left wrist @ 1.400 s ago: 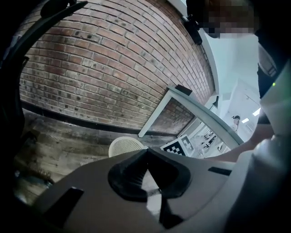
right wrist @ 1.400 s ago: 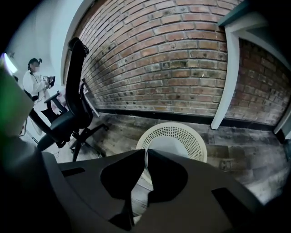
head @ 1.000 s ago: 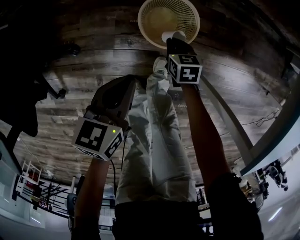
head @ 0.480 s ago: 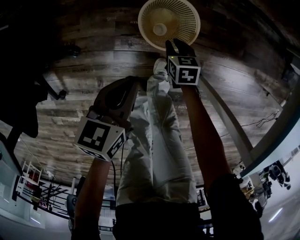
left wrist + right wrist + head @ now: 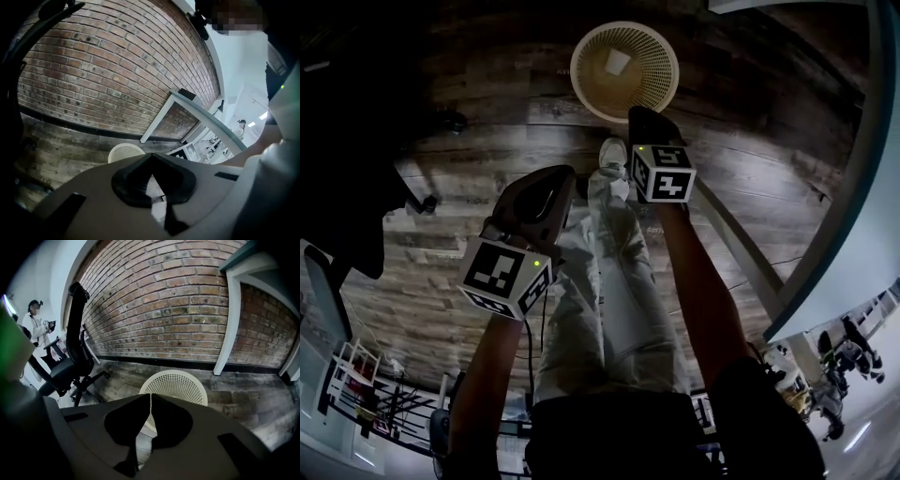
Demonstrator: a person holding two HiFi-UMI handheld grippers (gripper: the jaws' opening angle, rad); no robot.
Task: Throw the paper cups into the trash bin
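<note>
**Cup in the bin, both hand-held grippers closed**

Head view: the pale mesh trash bin [image 5: 587, 89] stands on the dark plank floor [image 5: 469, 131] ahead of me, and a paper cup [image 5: 617, 62] lies inside it on the bottom. My right hand-held gripper [image 5: 640, 113] hangs just short of the bin's near rim. My left hand-held gripper [image 5: 563, 178] is held further back, beside my leg [image 5: 605, 281]. The edge of the desk [image 5: 853, 206] curves along the right.

Left gripper view: my left hand-held gripper's jaws meet at the tips – closed, with nothing gripped. Beyond them the bin [image 5: 123, 151] stands on the floor below a brick wall [image 5: 108, 70].

Right gripper view: my right hand-held gripper [image 5: 150, 401] has just been closing, and its jaws now stand together with only a thin slit left and nothing between them. The bin [image 5: 180, 380] sits right behind the tips – an office chair [image 5: 75, 357] and a person [image 5: 38, 331] are off to the left
</note>
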